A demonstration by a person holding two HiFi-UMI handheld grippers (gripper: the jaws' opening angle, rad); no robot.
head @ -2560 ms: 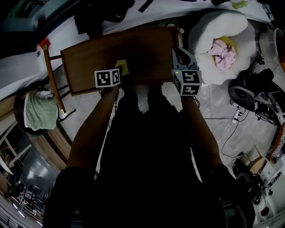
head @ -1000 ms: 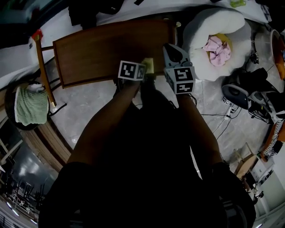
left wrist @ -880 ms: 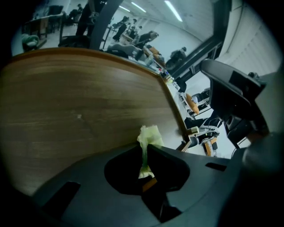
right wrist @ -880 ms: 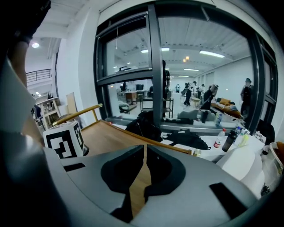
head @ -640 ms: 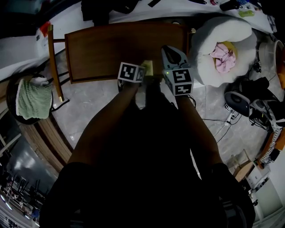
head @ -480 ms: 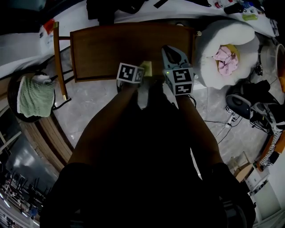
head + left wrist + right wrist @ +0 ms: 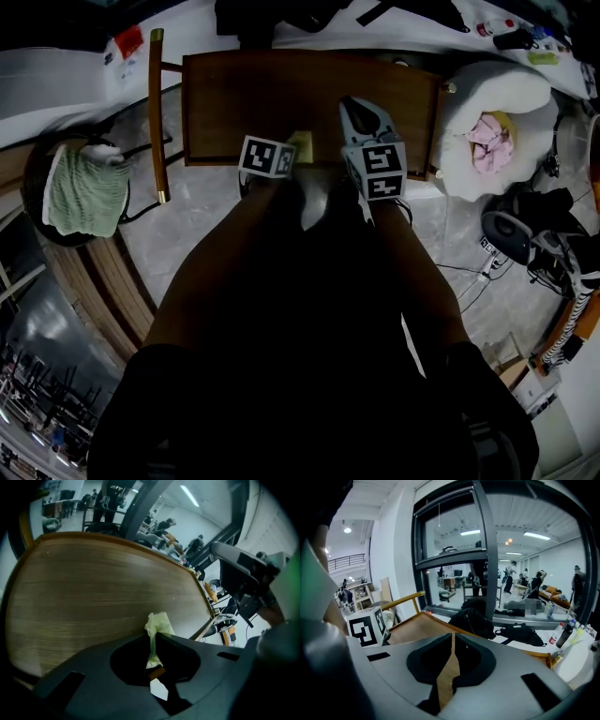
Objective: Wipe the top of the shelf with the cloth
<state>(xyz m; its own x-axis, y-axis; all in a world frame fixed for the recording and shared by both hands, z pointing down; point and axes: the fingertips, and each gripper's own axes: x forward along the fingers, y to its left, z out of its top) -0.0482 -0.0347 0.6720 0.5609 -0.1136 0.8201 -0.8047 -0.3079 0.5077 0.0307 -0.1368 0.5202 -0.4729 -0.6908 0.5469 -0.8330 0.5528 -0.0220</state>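
Note:
The brown wooden shelf top (image 7: 272, 98) lies below me. My left gripper (image 7: 289, 152) is at its front edge, shut on a small yellow-green cloth (image 7: 301, 143). In the left gripper view the cloth (image 7: 157, 624) sticks out of the shut jaws onto the wood (image 7: 89, 592). My right gripper (image 7: 361, 108) hovers just right of it over the shelf, jaws shut with nothing between them. The right gripper view looks across the shelf (image 7: 419, 627), with the left gripper's marker cube (image 7: 365, 627) at its left.
A white cushion (image 7: 511, 94) with a pink rag (image 7: 489, 141) sits to the right of the shelf. A green towel (image 7: 84, 187) lies on a round stool at left. A wooden bar (image 7: 155, 112) stands beside the shelf. Cables (image 7: 483, 272) trail on the floor. Dark bags (image 7: 473, 618) lie beyond the shelf.
The left gripper carried the cloth rightward along the shelf's front edge until it sat beside the right gripper. In the last half second only the head view shifted.

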